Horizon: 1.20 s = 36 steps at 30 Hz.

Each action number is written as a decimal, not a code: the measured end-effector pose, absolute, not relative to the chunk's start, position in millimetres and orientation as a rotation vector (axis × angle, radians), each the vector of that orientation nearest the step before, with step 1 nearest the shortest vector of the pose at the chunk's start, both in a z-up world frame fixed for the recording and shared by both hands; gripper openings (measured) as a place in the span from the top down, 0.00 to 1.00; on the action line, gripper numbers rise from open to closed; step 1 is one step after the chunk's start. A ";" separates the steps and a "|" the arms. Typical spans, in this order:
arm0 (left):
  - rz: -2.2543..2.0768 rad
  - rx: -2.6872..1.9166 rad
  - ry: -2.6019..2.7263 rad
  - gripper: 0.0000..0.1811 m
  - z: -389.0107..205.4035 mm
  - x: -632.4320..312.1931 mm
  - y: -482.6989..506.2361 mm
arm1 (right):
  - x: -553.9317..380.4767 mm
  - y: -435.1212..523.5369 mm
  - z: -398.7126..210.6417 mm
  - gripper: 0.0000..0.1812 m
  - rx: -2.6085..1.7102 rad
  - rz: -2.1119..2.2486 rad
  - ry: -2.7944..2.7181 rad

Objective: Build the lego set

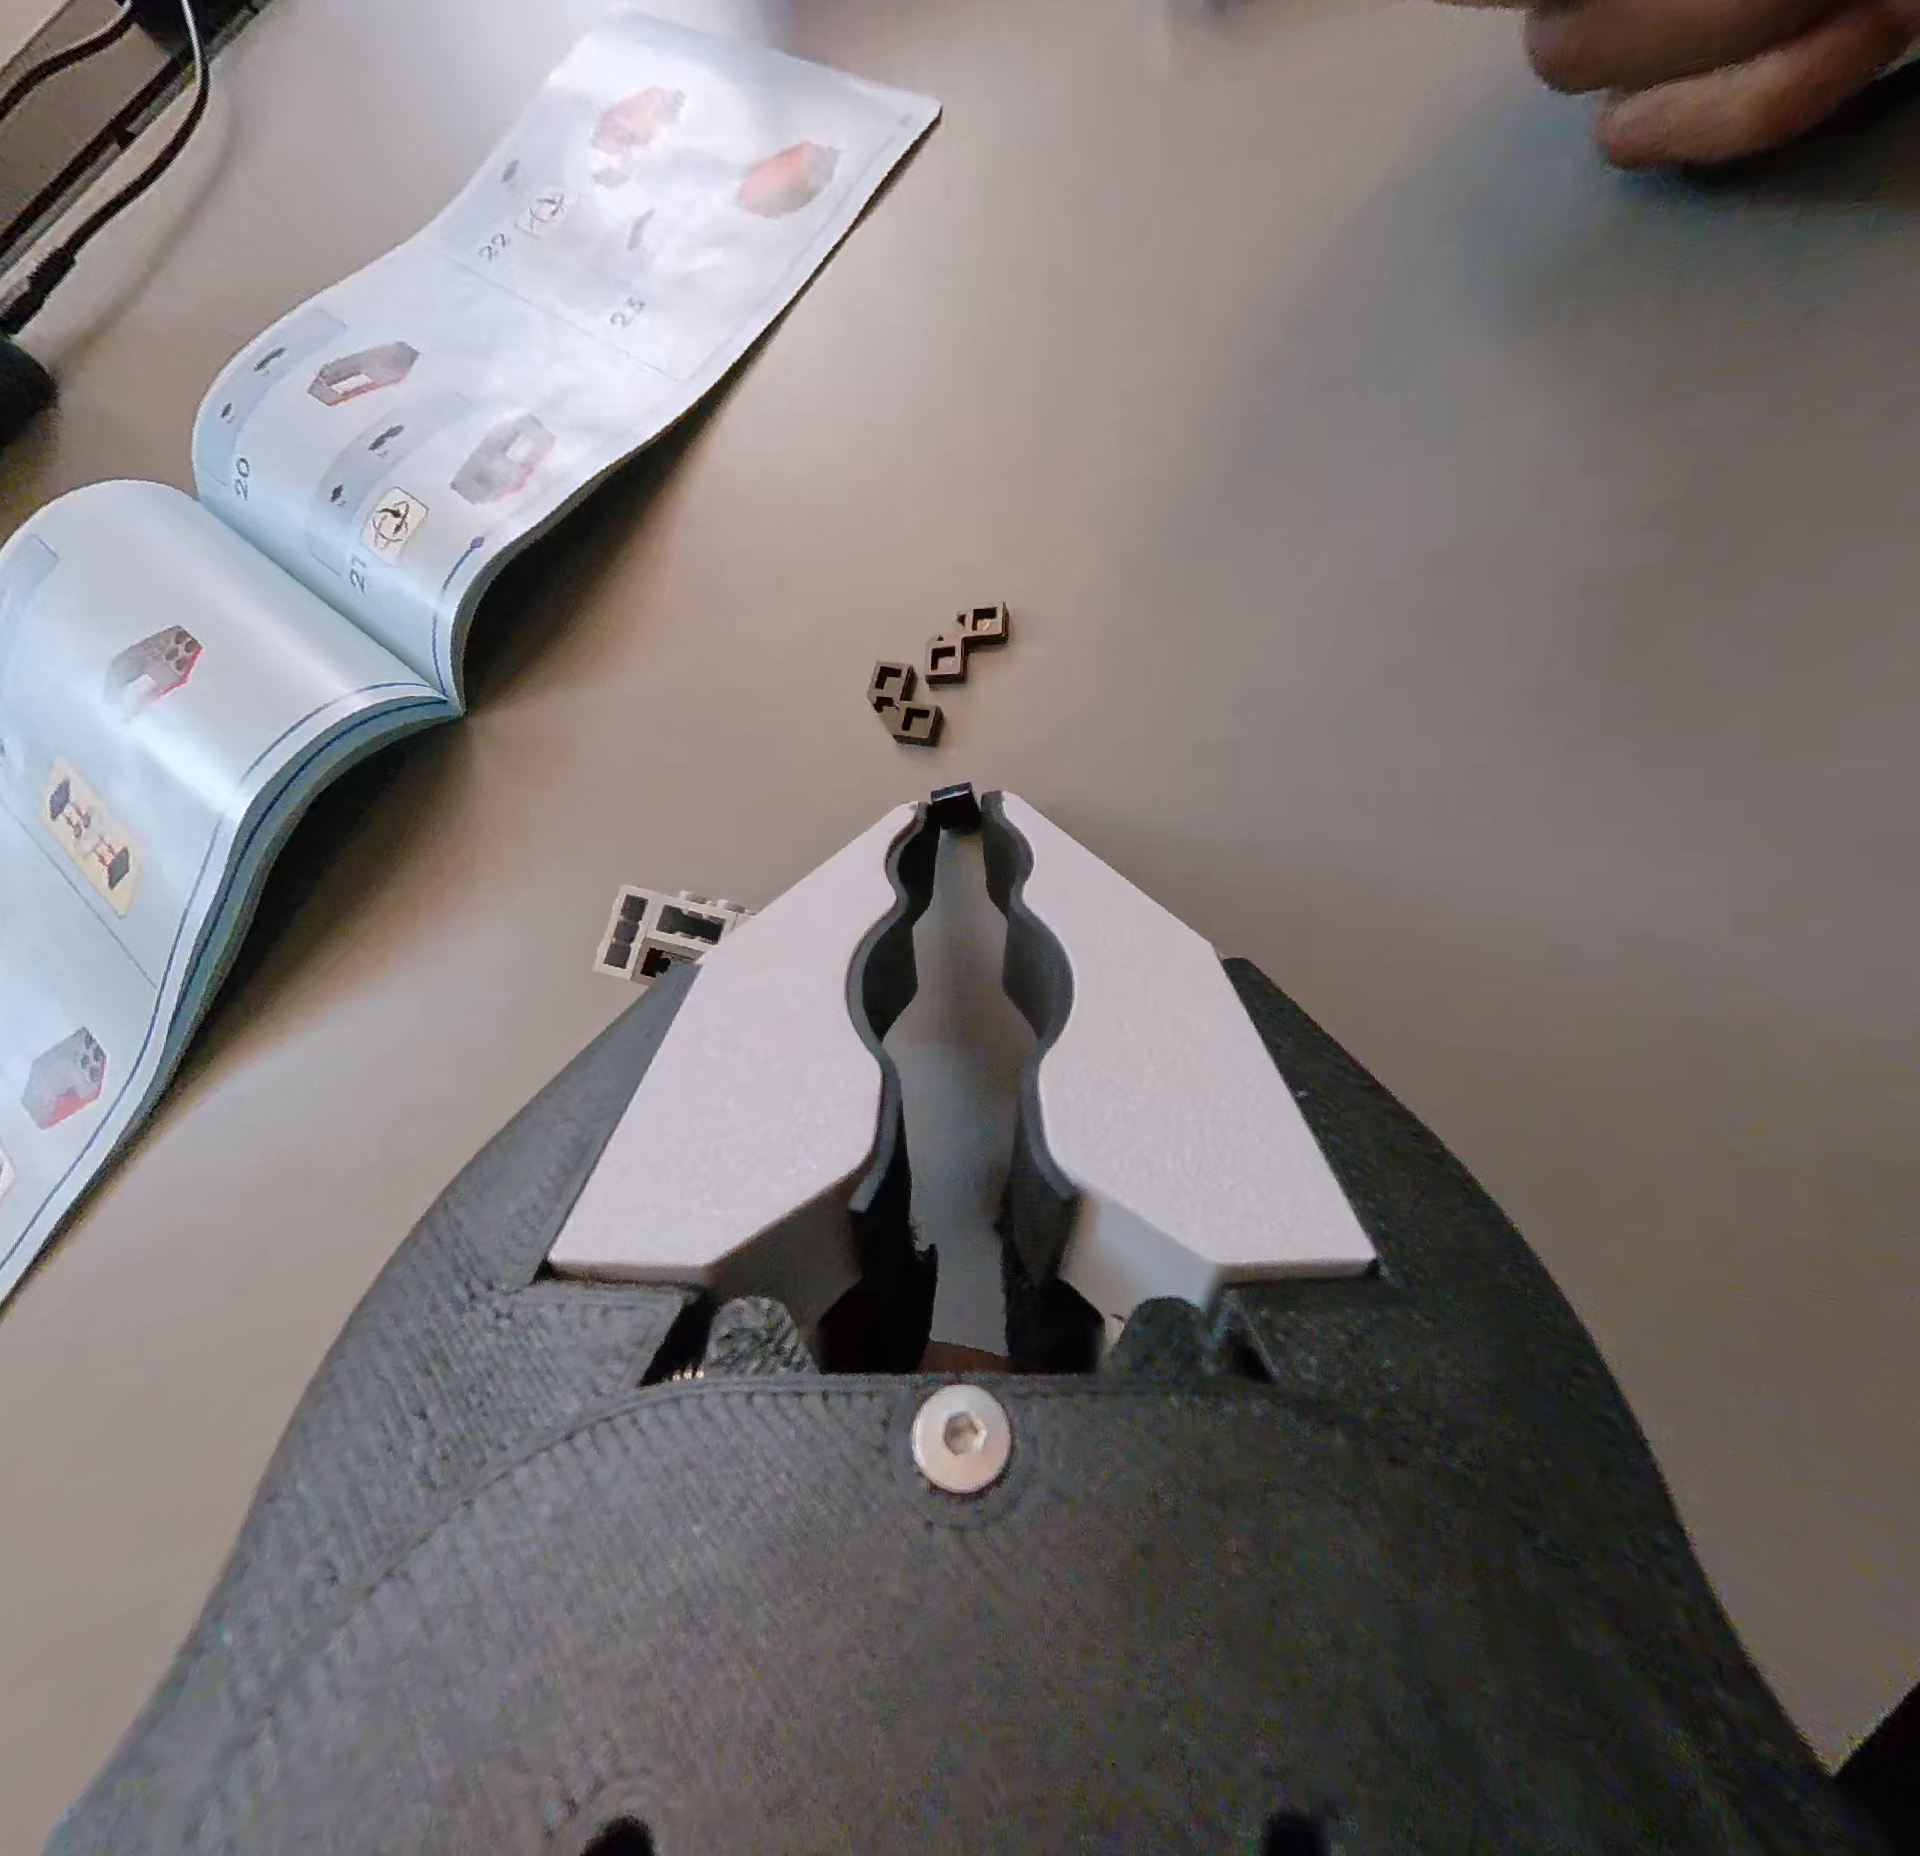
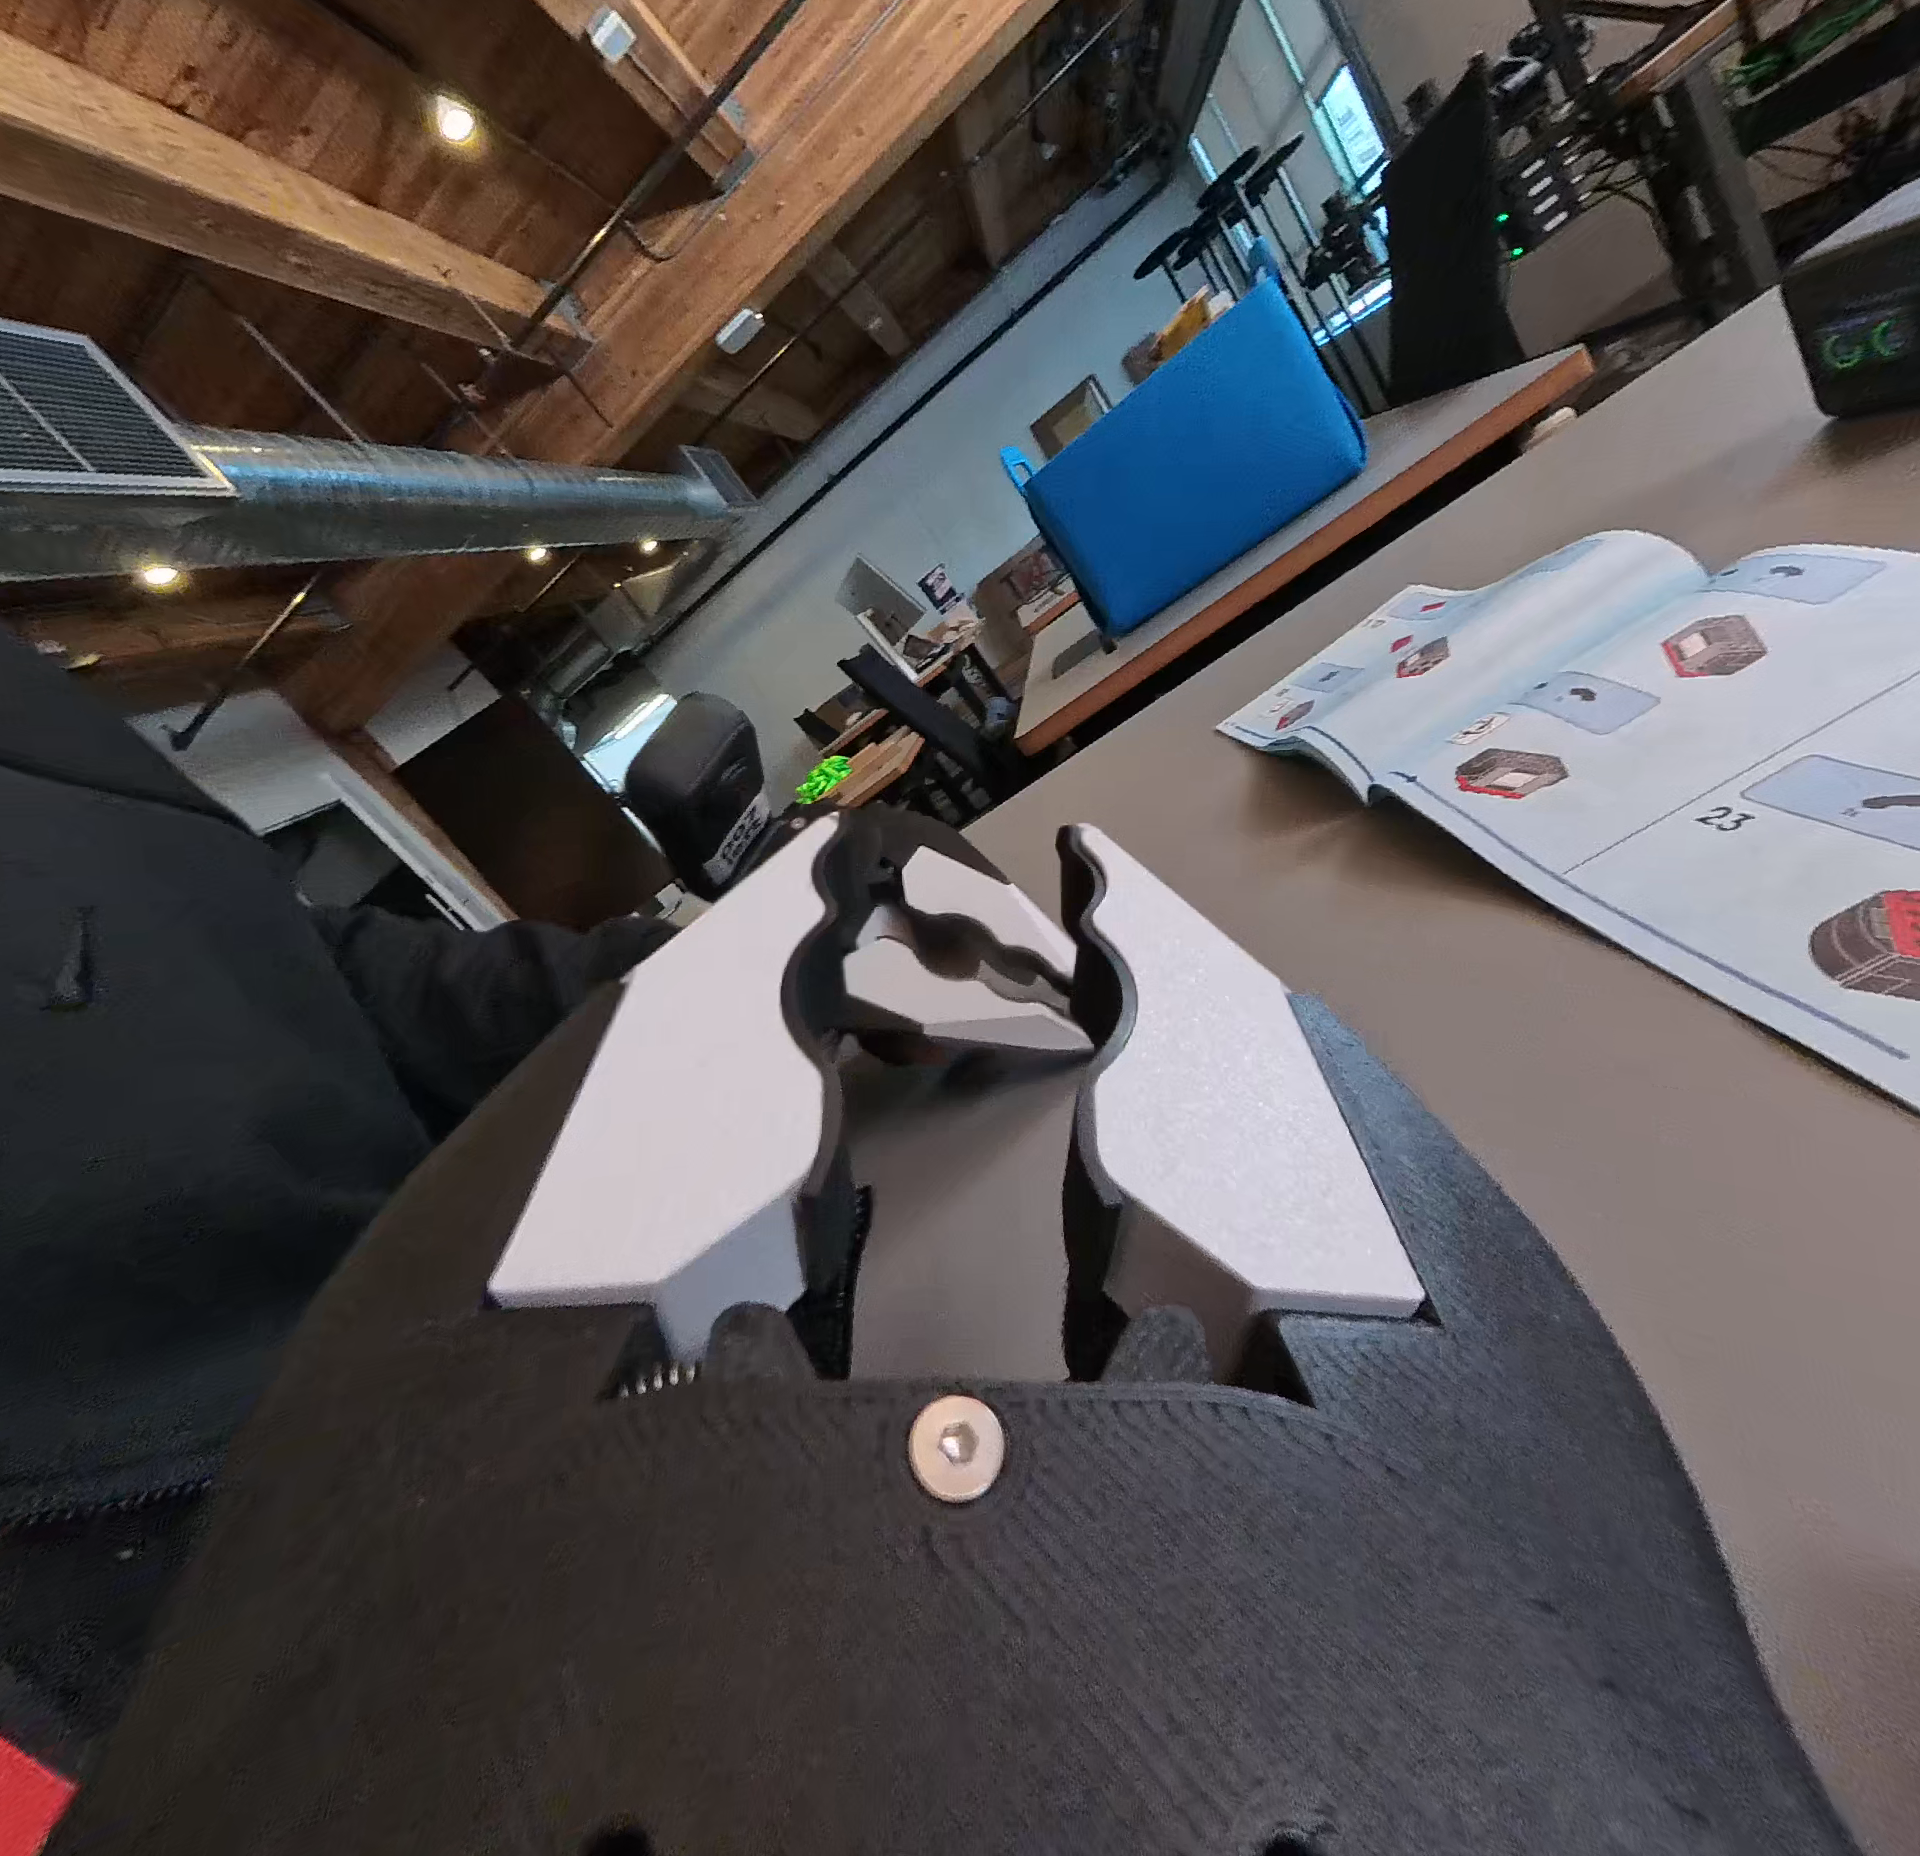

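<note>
Left hand-held gripper [image 1: 956, 807]: nearly closed, with a small dark piece [image 1: 953, 801] pinched at the very tips, just above the surface [image 1: 1351, 663].
Right hand-held gripper [image 2: 951, 850]: parted, with nothing held; it is tilted up toward the room, and the other gripper is seen beyond its fingers.
Loose parts: small brown pieces [image 1: 935, 672] are laid just ahead of the left tips, and a light grey brick [image 1: 665, 928] just beside the left finger, partly hidden.
Instruction booklet [image 1: 395, 476]: spread open to the left on the surface.
Bare hand [image 1: 1683, 30]: seen at the far right edge, blurred; what it does cannot be told.
Step in hand (judged): a tiny piece is being carried toward its mate.
Doing it well: the pinch should be kept steady, since so little of the piece is gripped; the piece should be squared over the studs before it is pressed straight down, and the receiving part should be braced by the right hand-held gripper.
</note>
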<state>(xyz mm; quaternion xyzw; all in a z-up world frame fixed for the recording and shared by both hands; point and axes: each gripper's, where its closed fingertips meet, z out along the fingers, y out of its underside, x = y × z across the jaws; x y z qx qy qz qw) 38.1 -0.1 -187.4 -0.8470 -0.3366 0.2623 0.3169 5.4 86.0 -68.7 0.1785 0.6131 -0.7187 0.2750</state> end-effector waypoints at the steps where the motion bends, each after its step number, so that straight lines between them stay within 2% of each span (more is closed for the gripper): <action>1: 0.694 -2.230 -0.884 0.94 -187.4 38.3 0.0 | 7.2 89.2 -68.0 0.79 0.470 -1.926 1.640; 10: 0.600 -2.198 -0.930 0.93 -187.8 37.9 -0.1 | 15.1 103.8 -67.4 0.79 0.425 -1.886 1.628; 15: 0.567 -2.158 -0.931 0.84 -183.3 38.1 1.3 | 15.7 103.2 -68.1 0.79 0.423 -1.883 1.636; 26: 0.568 -2.062 -0.942 0.83 -165.7 45.4 7.5 | 16.0 102.3 -68.9 0.79 0.424 -1.879 1.643; 30: 0.605 -2.024 -0.913 0.83 -139.9 39.7 16.3 | 16.4 101.8 -69.5 0.79 0.423 -1.876 1.649; 36: 0.630 -1.957 -0.785 0.83 -67.8 4.3 50.9 | 18.3 98.4 -72.9 0.79 0.420 -1.860 1.686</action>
